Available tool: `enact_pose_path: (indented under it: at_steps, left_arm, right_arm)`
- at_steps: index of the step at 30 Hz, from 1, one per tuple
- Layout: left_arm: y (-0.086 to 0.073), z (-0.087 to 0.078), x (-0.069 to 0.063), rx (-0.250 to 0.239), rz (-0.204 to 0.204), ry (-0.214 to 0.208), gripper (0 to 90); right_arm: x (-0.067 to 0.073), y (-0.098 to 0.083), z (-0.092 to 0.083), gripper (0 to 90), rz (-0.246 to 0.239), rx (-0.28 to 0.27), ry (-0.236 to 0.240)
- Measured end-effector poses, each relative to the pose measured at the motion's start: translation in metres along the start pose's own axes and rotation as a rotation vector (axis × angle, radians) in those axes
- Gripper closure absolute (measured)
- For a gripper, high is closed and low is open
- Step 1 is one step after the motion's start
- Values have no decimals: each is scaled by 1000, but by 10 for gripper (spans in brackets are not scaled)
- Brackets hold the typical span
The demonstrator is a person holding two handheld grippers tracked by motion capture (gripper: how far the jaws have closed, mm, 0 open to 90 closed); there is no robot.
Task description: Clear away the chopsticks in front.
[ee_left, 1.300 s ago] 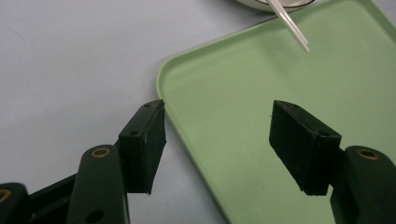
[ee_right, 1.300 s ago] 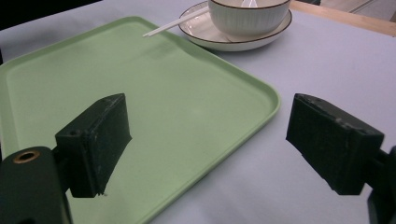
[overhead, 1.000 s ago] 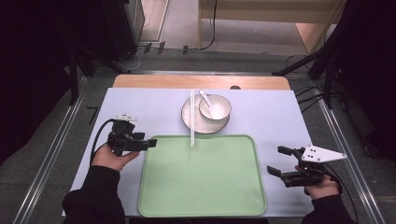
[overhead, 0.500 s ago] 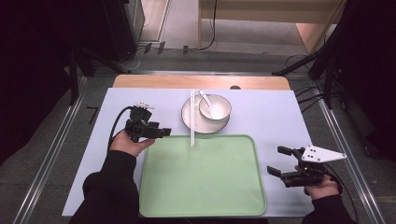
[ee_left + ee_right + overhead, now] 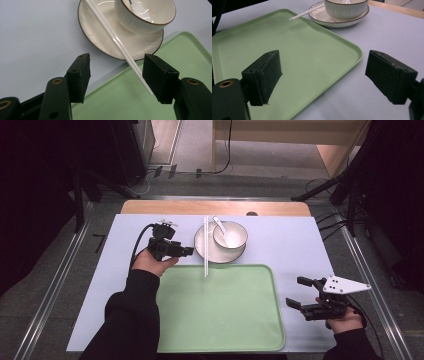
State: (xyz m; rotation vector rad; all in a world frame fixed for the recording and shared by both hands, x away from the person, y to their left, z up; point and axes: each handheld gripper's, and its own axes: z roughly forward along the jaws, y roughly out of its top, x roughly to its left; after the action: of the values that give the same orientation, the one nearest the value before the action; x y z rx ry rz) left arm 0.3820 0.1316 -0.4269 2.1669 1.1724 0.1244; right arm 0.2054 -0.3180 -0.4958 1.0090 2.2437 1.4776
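Observation:
A white bowl (image 5: 230,235) with a white spoon (image 5: 220,224) in it stands on a white plate (image 5: 205,251) at the far middle of the table. A pair of white chopsticks (image 5: 205,245) lies across the plate's left part, its near tips over the rim of the green tray (image 5: 220,310). My left gripper (image 5: 189,251) is open just left of the plate and points at it. In the left gripper view the chopsticks (image 5: 110,32) run between its jaws, close to the right pad and touching neither. My right gripper (image 5: 296,291) is open beside the tray's right edge, holding nothing.
The tray (image 5: 299,45) lies on a pale blue table cover (image 5: 285,245). A wooden strip (image 5: 165,207) runs along the far edge. Metal rails flank the table left and right. Cables trail from both grippers.
My left gripper has moved right and away from me, from beside the tray's far left corner to the plate's left edge. The right gripper has kept still.

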Motion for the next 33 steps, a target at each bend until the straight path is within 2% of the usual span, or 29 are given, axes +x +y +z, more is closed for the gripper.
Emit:
enact_pose_path:
  at_steps: [3, 8, 12, 14, 17, 18, 19, 23, 26, 27, 32, 33]
  left_arm:
    - [7, 7, -5, 11, 4, 8, 395]
    - [18, 22, -7, -6, 1, 14, 407]
    - [25, 40, -7, 26, -2, 66, 441]
    - [28, 48, -8, 26, -5, 84, 449]
    - [30, 59, -7, 33, -28, 100, 507]
    - [31, 66, -5, 39, -69, 95, 520]
    - [31, 66, -5, 39, -69, 95, 526]
    - [32, 72, -5, 20, -113, 95, 570]
    - [33, 76, -8, 19, -103, 110, 586]
    - [34, 80, -10, 9, -120, 115, 612]
    - [35, 88, -11, 21, -133, 123, 628]
    - [35, 89, -12, 23, -125, 132, 642]
  right_arm:
    - [0, 0, 0, 139, 1, 1, 1]
    - [0, 0, 0, 139, -1, -2, 2]
    - [0, 0, 0, 140, -2, 0, 4]
    - [0, 0, 0, 139, -2, 0, 5]
    - [0, 0, 0, 139, -2, 3, 3]
    - [0, 0, 0, 140, -3, 3, 4]
    - [0, 0, 0, 140, -3, 3, 4]
    - [0, 1, 0, 140, -4, 4, 3]
    - [0, 1, 0, 139, -6, 4, 3]
    - [0, 1, 0, 140, -5, 4, 5]
    - [0, 1, 0, 140, -7, 4, 5]
    - [0, 1, 0, 140, -6, 4, 4]
